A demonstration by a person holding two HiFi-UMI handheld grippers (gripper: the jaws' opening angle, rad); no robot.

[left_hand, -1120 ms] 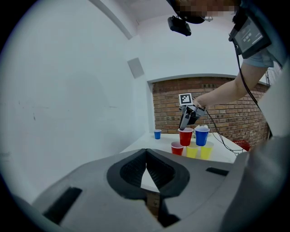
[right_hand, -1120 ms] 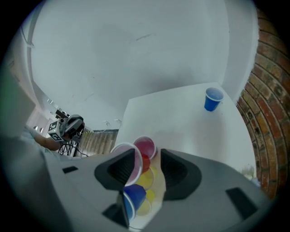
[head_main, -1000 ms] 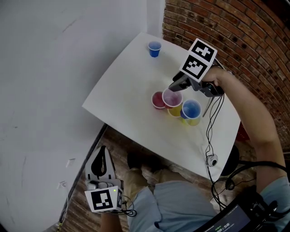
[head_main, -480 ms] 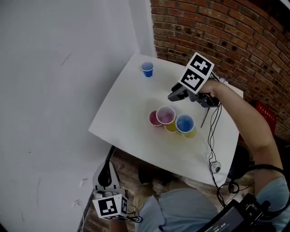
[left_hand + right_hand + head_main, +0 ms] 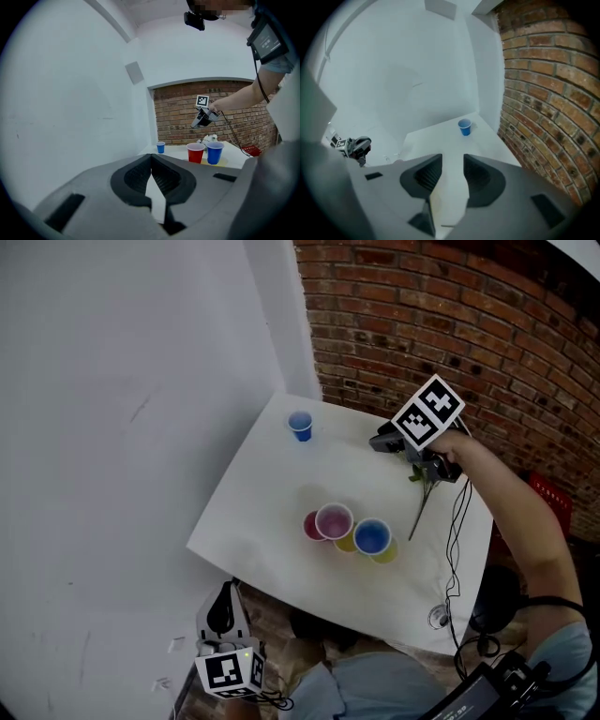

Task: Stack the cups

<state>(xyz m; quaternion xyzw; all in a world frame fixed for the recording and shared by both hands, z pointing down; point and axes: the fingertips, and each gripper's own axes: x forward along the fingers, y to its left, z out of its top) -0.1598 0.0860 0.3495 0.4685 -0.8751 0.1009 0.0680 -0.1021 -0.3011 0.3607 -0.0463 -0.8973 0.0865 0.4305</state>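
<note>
Right gripper (image 5: 453,159) is hovering over the counter (image 5: 272,484), jaws apart and just now narrowing with nothing between them, and is pointing toward the lone blue cup (image 5: 300,426) near the far corner. Left gripper (image 5: 151,157) is hanging below the counter edge, jaws together and empty. The other cups (image 5: 334,520) are sitting clustered mid-counter, apparently partly nested. Judging the blue cup light, thin-walled and crushable, so gripping gently across the upper wall.
</note>
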